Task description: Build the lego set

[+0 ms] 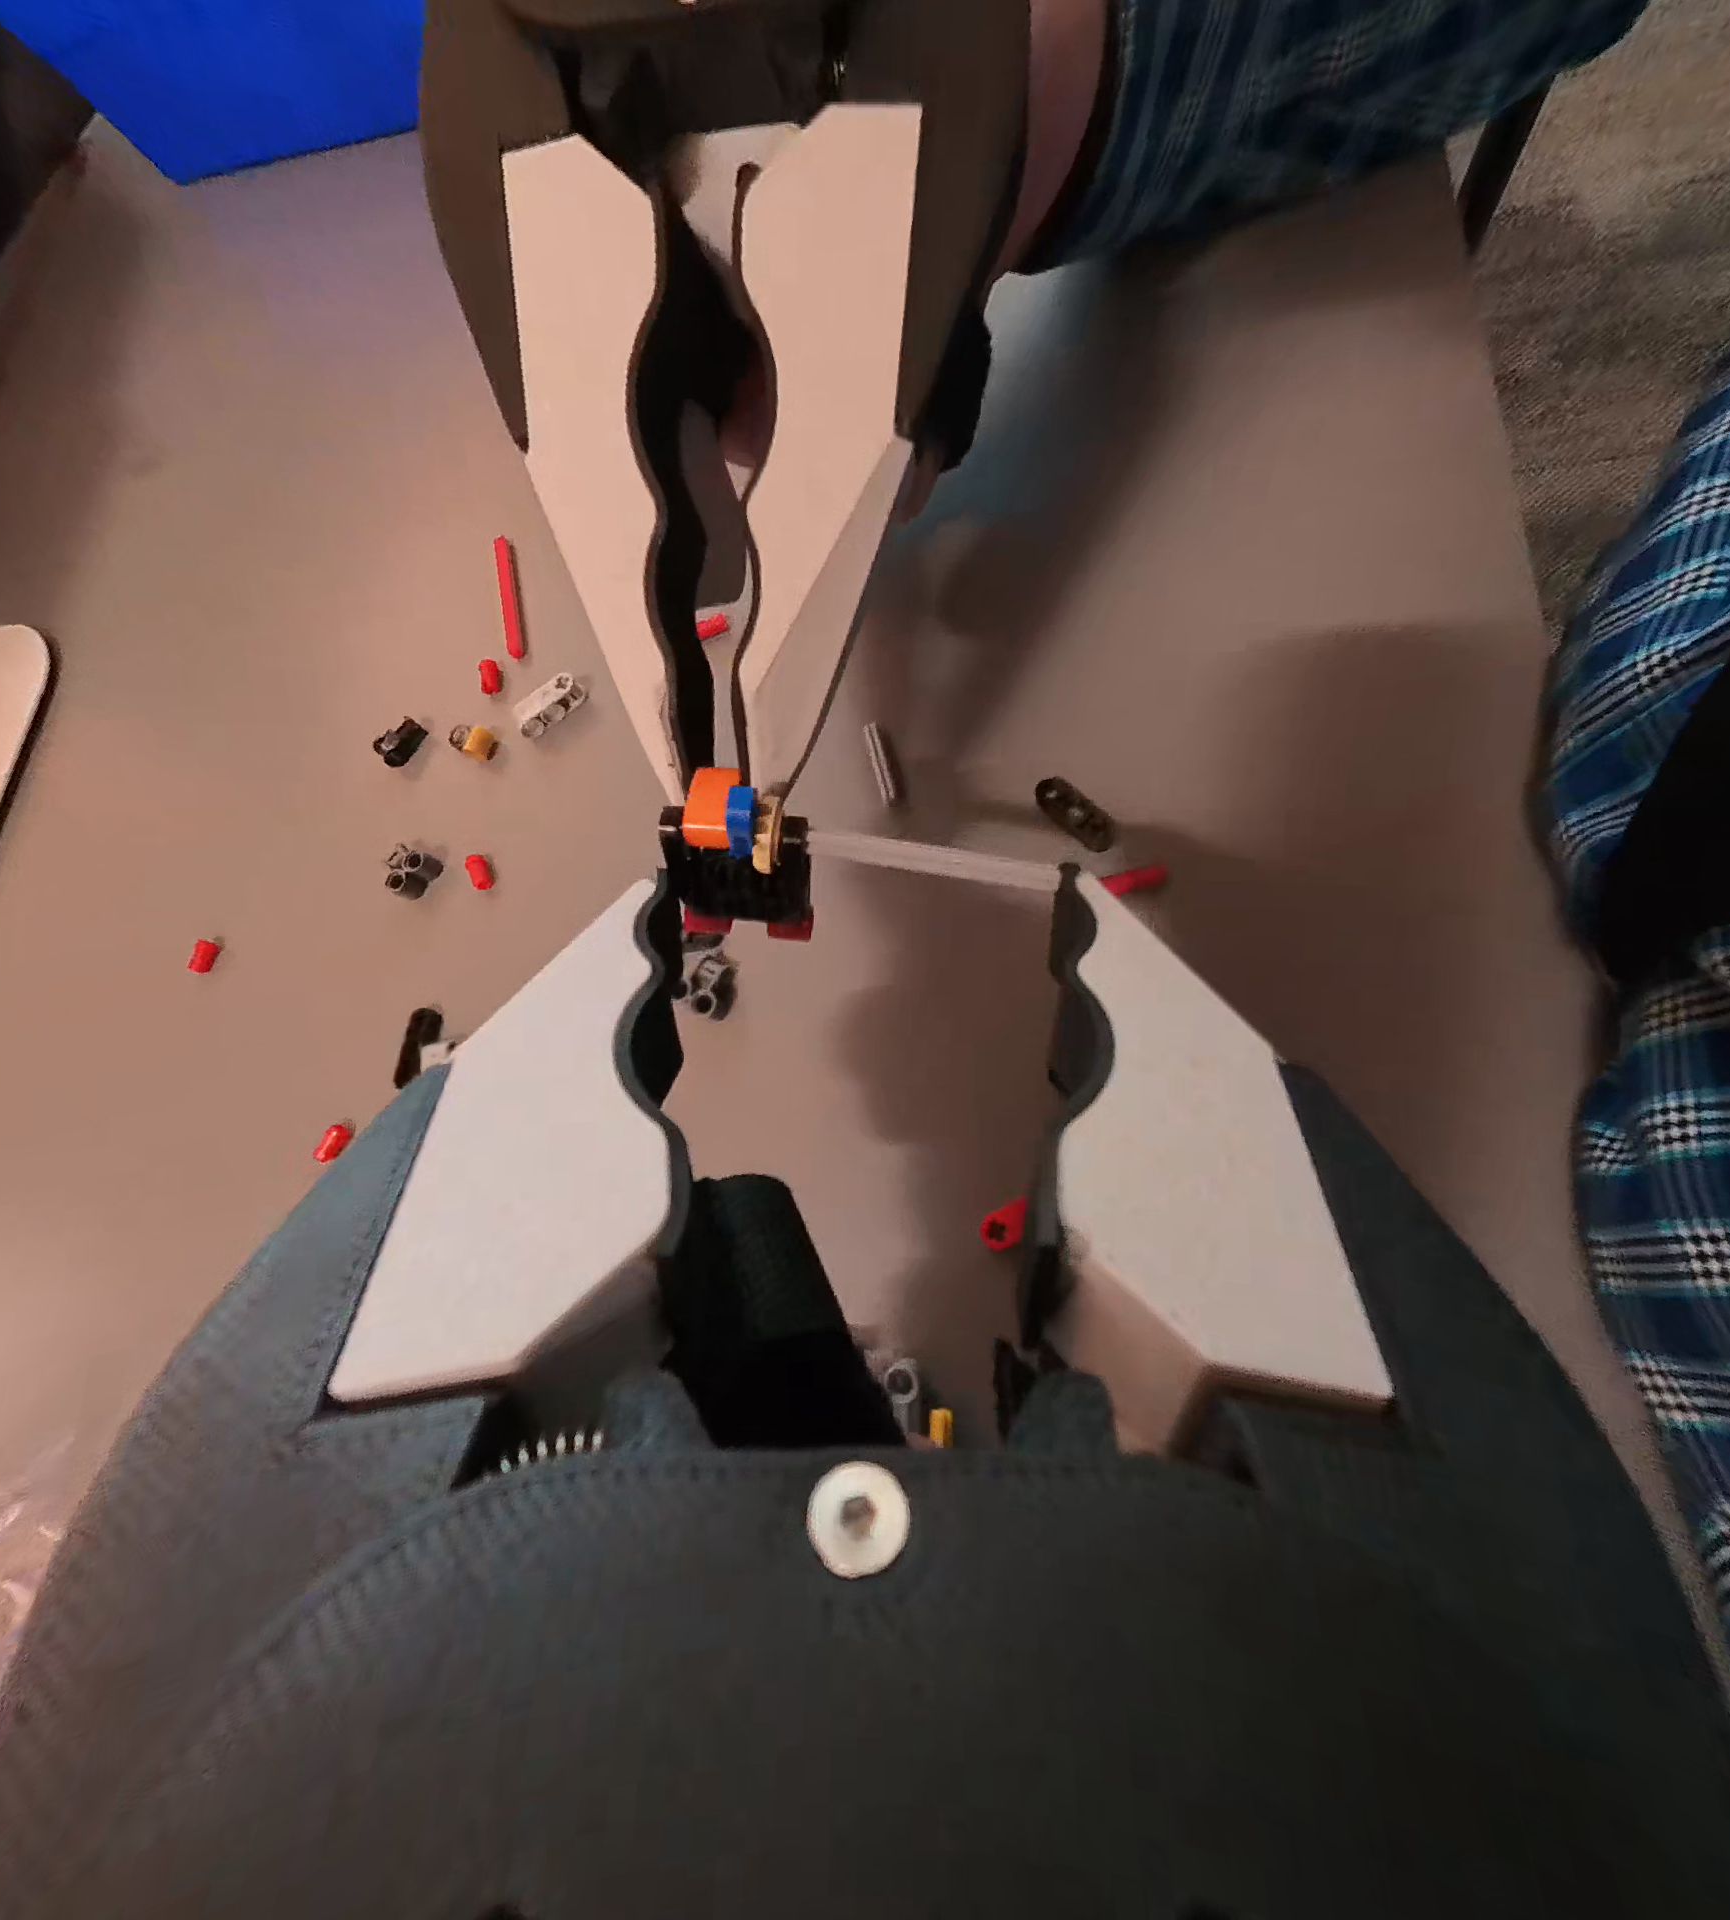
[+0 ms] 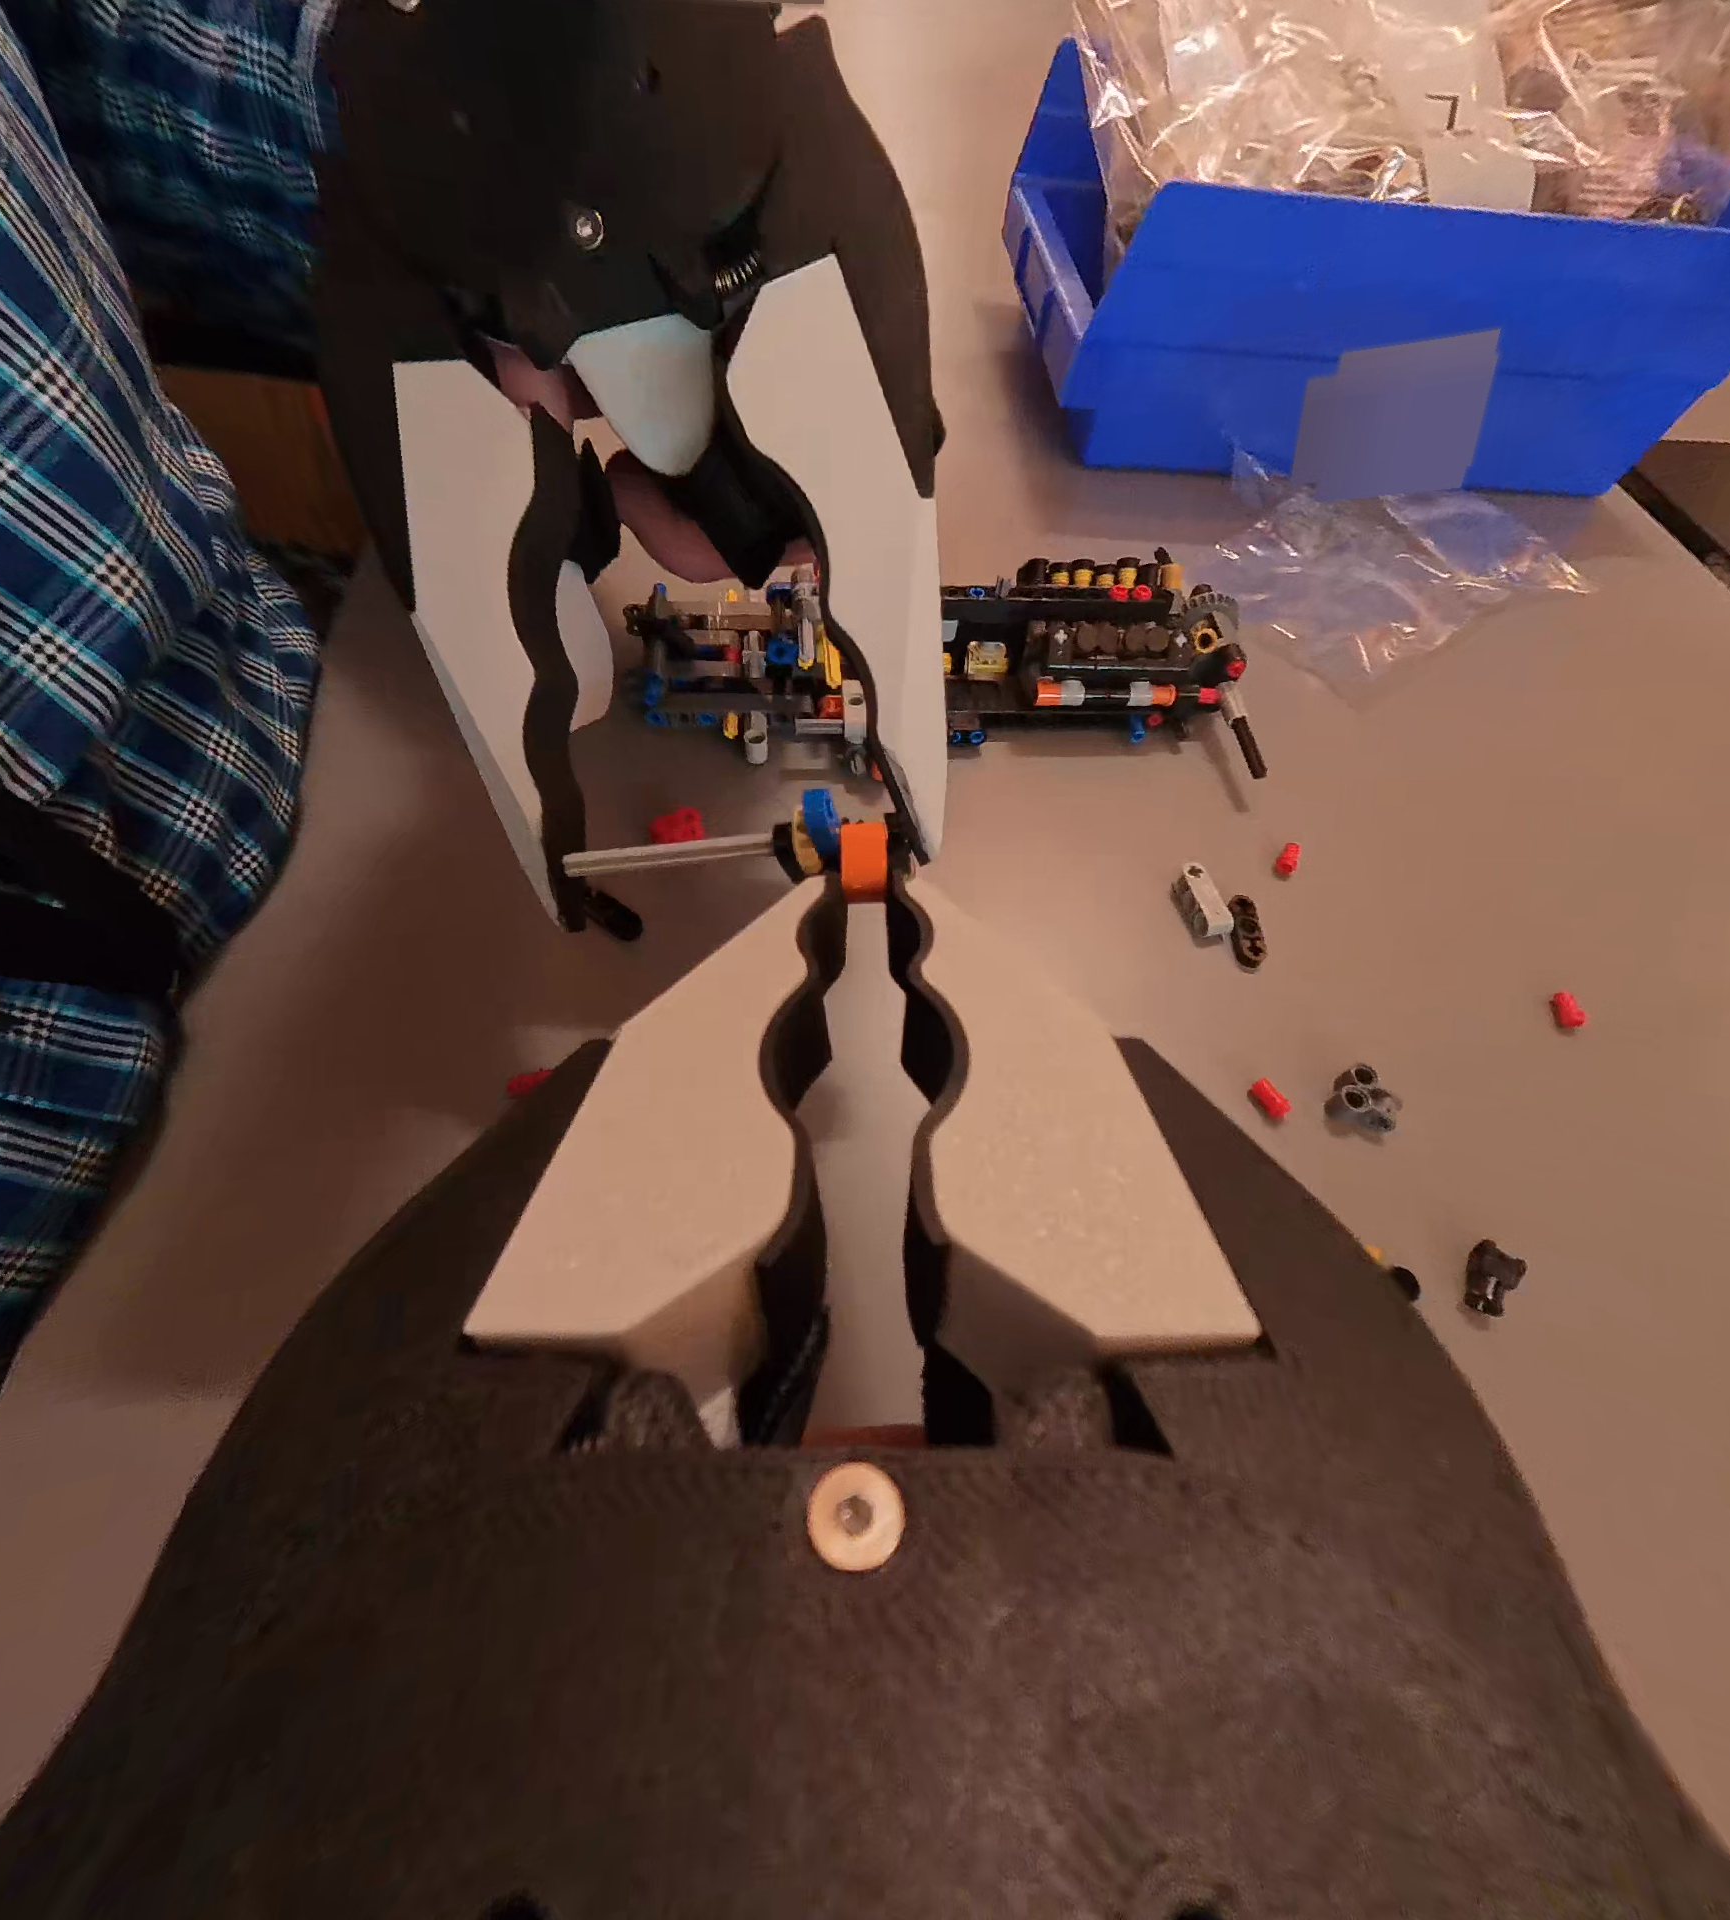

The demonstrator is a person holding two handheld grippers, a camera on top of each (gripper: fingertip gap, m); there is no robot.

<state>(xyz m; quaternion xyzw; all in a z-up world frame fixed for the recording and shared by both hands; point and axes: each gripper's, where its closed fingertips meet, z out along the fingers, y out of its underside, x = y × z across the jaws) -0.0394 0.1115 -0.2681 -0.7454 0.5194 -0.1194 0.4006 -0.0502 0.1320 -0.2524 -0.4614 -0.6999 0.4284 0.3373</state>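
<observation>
Your right tongs (image 2: 856,883) pinch the orange piece (image 2: 862,858) on the grey axle (image 2: 669,854), whose far end the splayed left tongs (image 1: 856,888) merely bracket, so it could twist free.

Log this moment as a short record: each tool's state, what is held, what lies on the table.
right tool: shut on small assembly
left tool: open, fingers either side of the axle and assembly
small assembly: orange, blue and tan pieces on a grey axle, held above the table
large build: on the table, behind the tools
loose pieces: red pins and grey connectors scattered
blue bin: far side, holds clear bags
</observation>
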